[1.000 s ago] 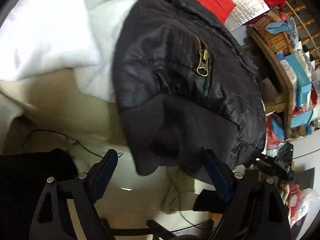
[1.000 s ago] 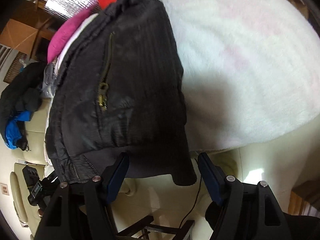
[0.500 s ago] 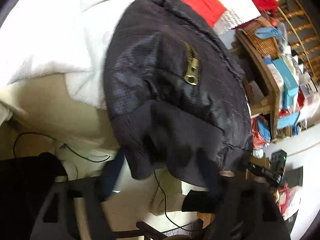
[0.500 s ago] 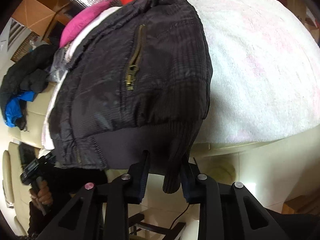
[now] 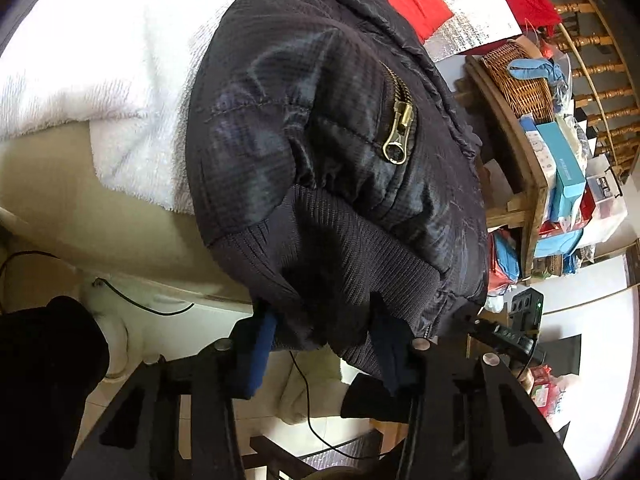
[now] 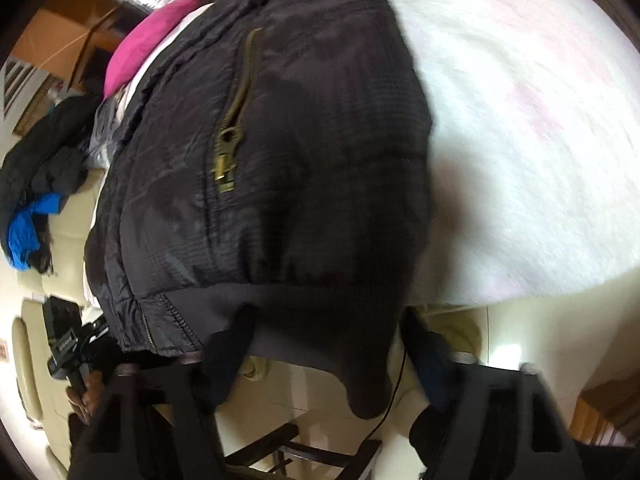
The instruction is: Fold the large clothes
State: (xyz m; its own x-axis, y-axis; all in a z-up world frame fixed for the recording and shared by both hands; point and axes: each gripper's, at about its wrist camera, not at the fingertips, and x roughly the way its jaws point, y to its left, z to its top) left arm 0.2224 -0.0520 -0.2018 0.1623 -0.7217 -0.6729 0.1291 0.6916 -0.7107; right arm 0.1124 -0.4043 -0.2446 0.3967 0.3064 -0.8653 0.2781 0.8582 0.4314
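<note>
Jacket (image 5: 320, 152), black and quilted, lies on a white fleece blanket (image 5: 100, 48) over a cream surface, its ribbed hem (image 5: 344, 264) hanging off the near edge. A wooden shelf (image 5: 532, 184) with boxes and a wicker basket (image 5: 516, 80) stands beyond it. Since the earlier frame, the left gripper (image 5: 324, 344) has been closing and now pinches the hem. The right gripper (image 6: 328, 364), just reopening, straddles the hem, contact unclear. The jacket's long axis runs away from both cameras, hem nearest, collar farthest.
</note>
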